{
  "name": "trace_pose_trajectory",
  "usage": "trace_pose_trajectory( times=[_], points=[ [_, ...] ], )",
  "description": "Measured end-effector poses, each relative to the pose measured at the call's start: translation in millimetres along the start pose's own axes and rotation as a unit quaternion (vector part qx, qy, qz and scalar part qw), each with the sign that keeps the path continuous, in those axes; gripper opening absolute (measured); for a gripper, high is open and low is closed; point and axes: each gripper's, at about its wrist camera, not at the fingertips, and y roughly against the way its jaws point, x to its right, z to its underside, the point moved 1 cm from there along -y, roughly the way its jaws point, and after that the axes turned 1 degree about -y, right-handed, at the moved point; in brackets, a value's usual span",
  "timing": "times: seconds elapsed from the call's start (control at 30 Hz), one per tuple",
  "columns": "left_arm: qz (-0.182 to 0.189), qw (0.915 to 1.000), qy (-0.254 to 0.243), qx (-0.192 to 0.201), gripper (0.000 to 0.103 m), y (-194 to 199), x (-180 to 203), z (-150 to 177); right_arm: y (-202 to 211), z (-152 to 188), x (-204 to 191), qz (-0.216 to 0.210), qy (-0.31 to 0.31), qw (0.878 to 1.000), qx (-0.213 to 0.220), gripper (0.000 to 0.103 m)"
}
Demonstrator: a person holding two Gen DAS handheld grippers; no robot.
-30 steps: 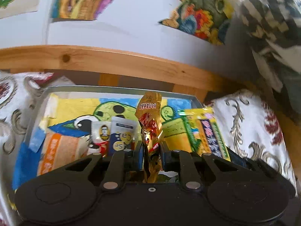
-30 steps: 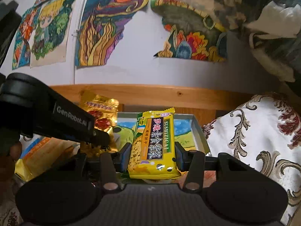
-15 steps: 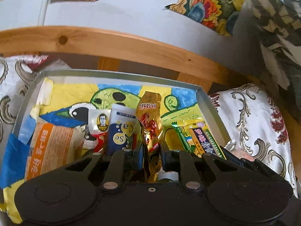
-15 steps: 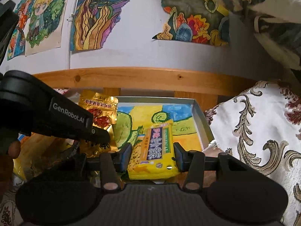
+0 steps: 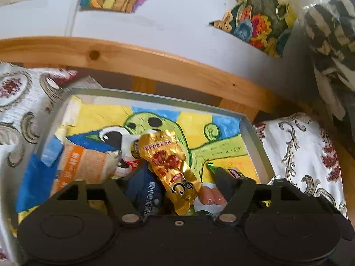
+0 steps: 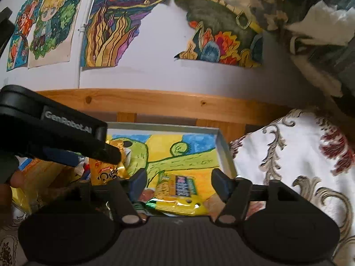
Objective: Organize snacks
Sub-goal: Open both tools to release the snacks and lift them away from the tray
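A shiny gold foil snack packet with red print lies in the grey metal tray, whose floor is lined with a crayon drawing of a green creature on yellow and blue. Left of the packet sits an orange-and-white pouch. A yellow wrapper with a dark label and green stripe lies right of it. Both claws are black. Outside the tray, a white cloth with grey scrolls and dark red motifs spreads.

Glossy gold foil packet; matt grey metal tray; smooth wood rail.
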Motion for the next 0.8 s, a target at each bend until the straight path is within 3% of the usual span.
trace_pose_trajectory(
  times=[0.17,0.3,0.57,0.8],
  points=[
    [-0.014,0.9992,0.0,0.036,0.095,25,-2,0,20,-8,9,-0.009,-0.011,1.0,0.017,0.088],
    [-0.023,0.9978,0.013,0.061,0.101,47,-6,6,40,-14,12,-0.01,-0.005,1.0,0.027,0.093],
    [-0.035,0.9958,0.011,0.083,0.102,81,-4,8,74,-32,14,-0.012,-0.012,0.999,0.05,0.102],
    [-0.046,0.9941,0.006,0.098,0.102,111,-4,8,101,-49,10,-0.01,-0.007,0.998,0.067,0.103]
  ],
)
